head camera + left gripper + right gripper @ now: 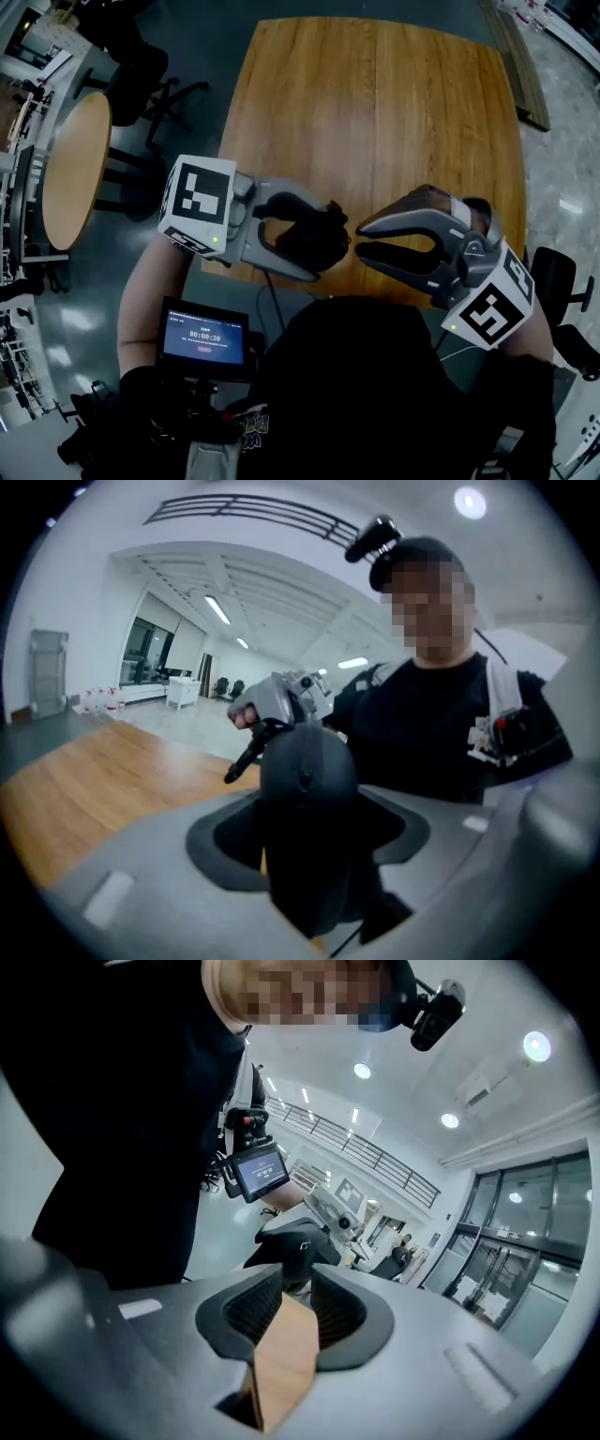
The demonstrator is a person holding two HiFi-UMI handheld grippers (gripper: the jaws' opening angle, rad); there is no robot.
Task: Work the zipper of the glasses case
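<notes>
My left hand-held gripper clamps the glasses case steady above the counter's near edge; right hand-held gripper sits just beside the case, jaws narrow and empty, lined up for the zipper, I reckon.

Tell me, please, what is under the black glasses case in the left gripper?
The glasses case, clamped in the jaws of the left gripper, hangs over the near edge of the wooden table. Wood shows around it; the spot directly beneath is covered by case and jaws.
</notes>
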